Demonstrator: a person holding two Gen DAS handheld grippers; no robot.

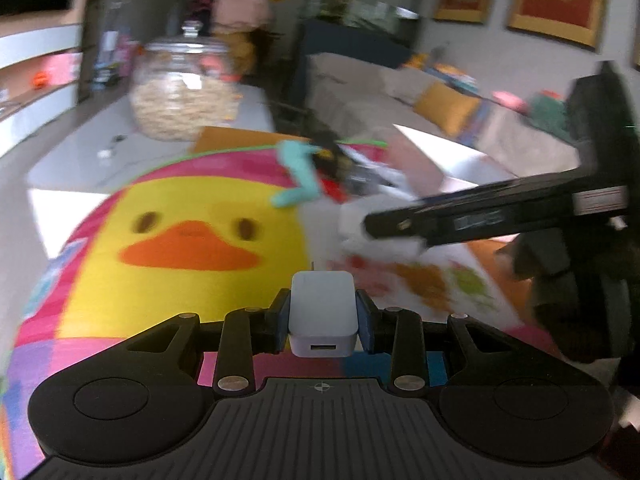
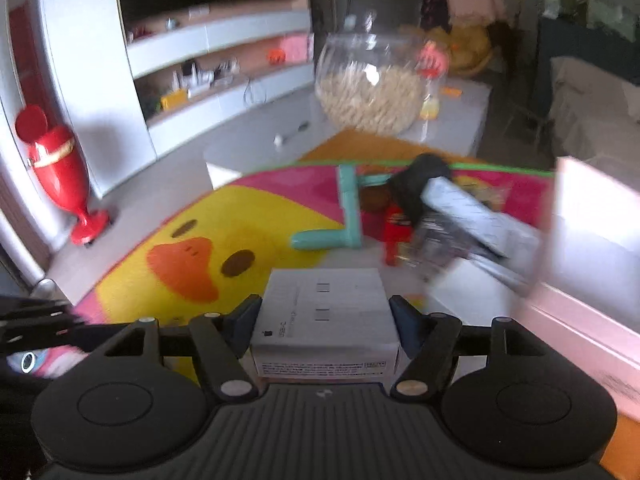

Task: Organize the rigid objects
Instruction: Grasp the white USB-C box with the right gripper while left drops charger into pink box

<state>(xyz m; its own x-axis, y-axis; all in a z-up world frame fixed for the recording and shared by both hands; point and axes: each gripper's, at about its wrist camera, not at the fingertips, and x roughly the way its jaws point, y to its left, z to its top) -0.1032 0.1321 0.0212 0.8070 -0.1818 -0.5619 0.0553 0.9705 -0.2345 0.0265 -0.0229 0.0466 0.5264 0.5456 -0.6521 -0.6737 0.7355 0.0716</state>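
Observation:
My left gripper (image 1: 323, 316) is shut on a small white USB charger block (image 1: 322, 312), held above a colourful duck mat (image 1: 184, 216). My right gripper (image 2: 325, 320) is shut on a white cardboard box (image 2: 325, 312), also above the duck mat (image 2: 224, 232). The right gripper's black body (image 1: 500, 216) reaches in from the right of the left wrist view. A pile of loose objects lies on the mat ahead: a teal tool (image 2: 344, 216), a red item (image 2: 396, 232), a black item (image 2: 420, 184) and a grey flat pack (image 2: 480, 216).
A glass jar of beige pieces (image 2: 372, 84) stands on a grey low table (image 2: 256, 140) beyond the mat. A white-pink box wall (image 2: 592, 240) is at right. A red figure (image 2: 60, 172) stands by the TV unit at left. A sofa (image 1: 440, 92) lies far right.

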